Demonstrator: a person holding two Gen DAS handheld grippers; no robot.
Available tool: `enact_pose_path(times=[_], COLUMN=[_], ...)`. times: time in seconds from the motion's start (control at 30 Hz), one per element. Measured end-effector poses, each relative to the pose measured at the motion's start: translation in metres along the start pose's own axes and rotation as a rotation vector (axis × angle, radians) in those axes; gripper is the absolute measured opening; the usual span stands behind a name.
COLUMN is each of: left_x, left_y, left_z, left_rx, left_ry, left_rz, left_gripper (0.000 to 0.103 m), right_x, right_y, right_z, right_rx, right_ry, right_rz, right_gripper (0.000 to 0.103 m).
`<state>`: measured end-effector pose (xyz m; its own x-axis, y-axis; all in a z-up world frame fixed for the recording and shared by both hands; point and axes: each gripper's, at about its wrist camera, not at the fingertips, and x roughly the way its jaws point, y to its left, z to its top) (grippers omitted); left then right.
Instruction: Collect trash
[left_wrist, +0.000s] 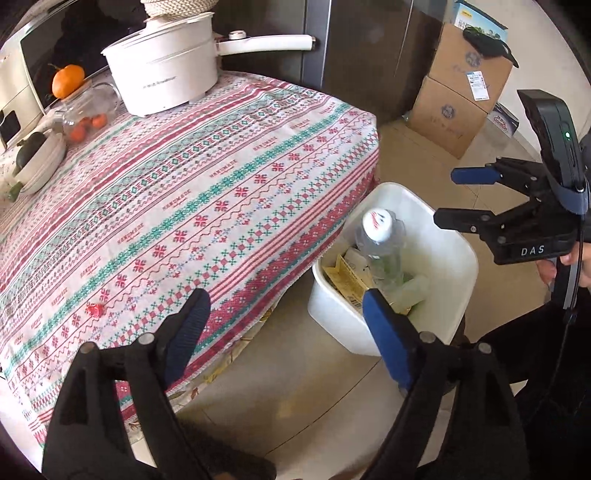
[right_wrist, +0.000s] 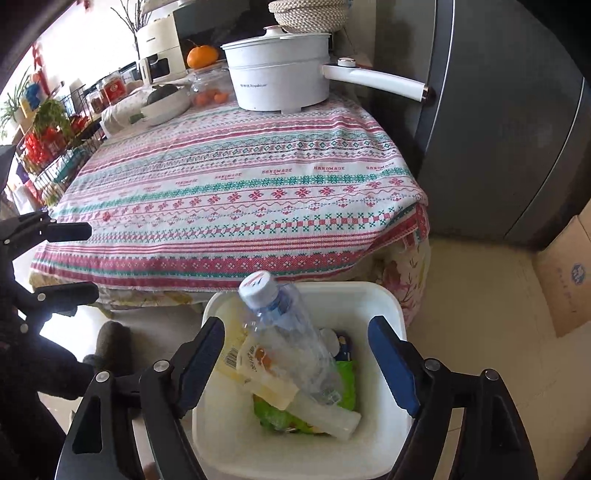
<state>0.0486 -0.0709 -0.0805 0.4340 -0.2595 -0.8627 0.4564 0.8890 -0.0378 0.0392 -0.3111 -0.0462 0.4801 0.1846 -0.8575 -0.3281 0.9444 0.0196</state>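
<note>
Both grippers empty. My left gripper (left_wrist: 284, 332) is spread wide over the table edge, nothing between its blue pads. My right gripper (right_wrist: 295, 362) is likewise released, jaws apart, hanging directly above the white bin (right_wrist: 388, 306), which stands on the floor just beside the table corner.

Trash location: inside the bin. A clear plastic bottle (right_wrist: 295, 339) with a white cap leans against the near wall, cap up toward the table. Under it lie a pale yellow packet (right_wrist: 258, 369), a green wrapper (right_wrist: 345, 384) and a translucent tube-like piece (right_wrist: 328, 417). One item looks left on the tablecloth (left_wrist: 221, 177): a small red scrap (left_wrist: 95, 309) near the front edge, close to my left pads.

Step in hand, as I judge it: fetch that red scrap. It is tiny and flat on cloth, so I should come in low with the left gripper, narrow the jaws before contact, and pinch the scrap alone without bunching fabric. Then carry it over the bin rim and let go only once it is well inside. Keep the right gripper clear of that path.

Readable text: "HANDMADE" repeated along the tablecloth; "DAS" on the right gripper body. Pot (left_wrist: 162, 70) lettering, packet print and carton (left_wrist: 461, 99) label too small to read.
</note>
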Motion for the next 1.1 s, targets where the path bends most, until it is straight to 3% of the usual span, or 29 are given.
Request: enact_pose_path(times=[0.17, 0.37, 0.5, 0.67, 0.8, 0.9, 1.1], left_x=[-0.007, -0.029, -0.042, -0.055, -0.068, -0.08, -0.1], left_y=[0.009, 0.013, 0.016, 0.011, 0.004, -0.003, -0.008], left_z=[-0.003, -0.009, -0.019, -0.034, -0.046, -0.053, -0.059], left_rx=[-0.05, -0.103, -0.186, -0.233, -0.252, -0.257, -0.278], left_ry=[-0.015, -0.096, -0.126, -0.133, -0.153, -0.196, -0.261], left_rz=[0.026, 0.094, 0.124, 0.224, 0.301, 0.357, 0.371], left_gripper=[0.092, 0.101, 0.102, 0.102, 0.102, 0.102, 0.102], right_x=[-0.003, -0.019, -0.034, -0.055, -0.07, -0.08, -0.101], right_y=[0.004, 0.017, 0.032, 0.05, 0.061, 0.07, 0.083], right_z=[0.003, 0.003, 0.001, -0.004, -0.008, -0.013, -0.027], right_rx=[-0.002, -0.017, -0.038, -0.01, 0.011, 0.012, 0.029], right_ry=[-0.008, -0.054, -0.092, -0.134, -0.168, -0.183, -0.229], right_rz=[-0.009, -0.026, -0.032, -0.029, -0.06, -0.11, -0.223], right_gripper=[0.082, 0.083, 0.087, 0.089, 0.103, 0.103, 0.103])
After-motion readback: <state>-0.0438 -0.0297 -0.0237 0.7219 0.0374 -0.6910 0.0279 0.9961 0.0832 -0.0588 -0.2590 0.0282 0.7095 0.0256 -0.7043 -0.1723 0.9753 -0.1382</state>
